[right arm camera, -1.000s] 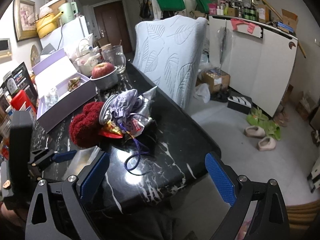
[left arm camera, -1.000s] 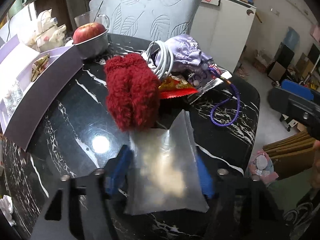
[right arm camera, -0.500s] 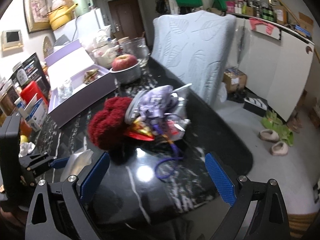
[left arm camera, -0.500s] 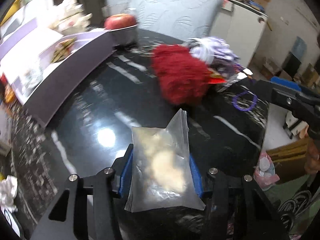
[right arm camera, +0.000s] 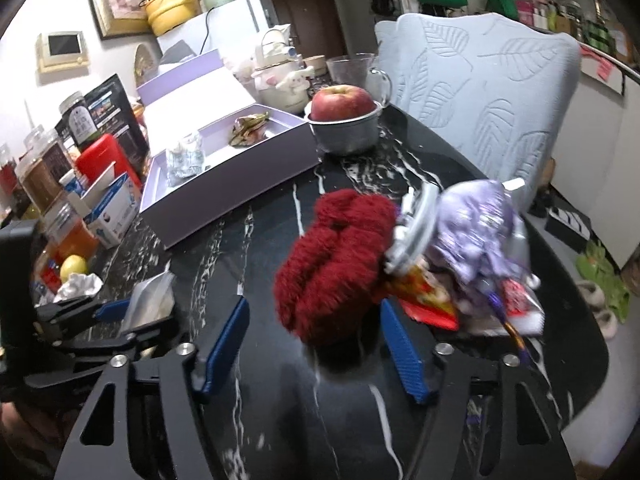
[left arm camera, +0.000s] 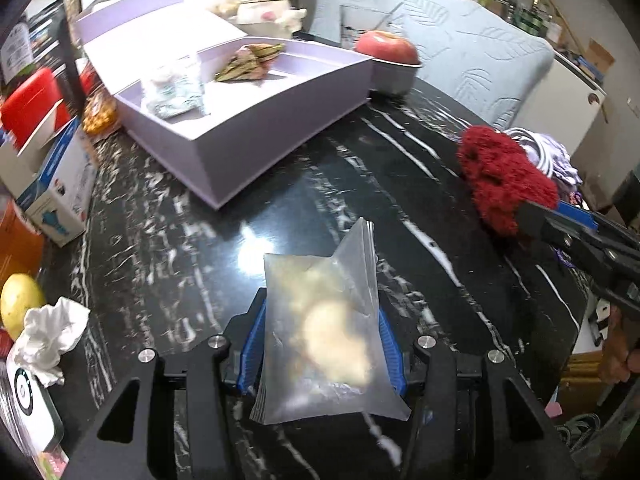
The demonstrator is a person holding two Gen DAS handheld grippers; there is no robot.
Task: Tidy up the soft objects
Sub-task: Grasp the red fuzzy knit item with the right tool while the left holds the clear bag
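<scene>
With my left tool (left arm camera: 322,346) clenched on the bag (left arm camera: 326,330) above the desk (left arm camera: 168,248) and my right tool (right arm camera: 316,344) spread before the red yarn (right arm camera: 334,268), I'd carry level to the far-left box (left arm camera: 248,148).

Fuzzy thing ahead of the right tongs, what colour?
Dark red fuzzy knit piece; right wrist view shows it best.

Glossy black marble table (left arm camera: 360,184) — fuzzy red knit (right arm camera: 336,264), clear plastic bag (left arm camera: 324,320) (crinkled).

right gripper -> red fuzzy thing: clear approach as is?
Probably yes. The right gripper is open, and the red fuzzy bundle lies just ahead between its fingers. The white cable coil touches its far side and may snag.
</scene>
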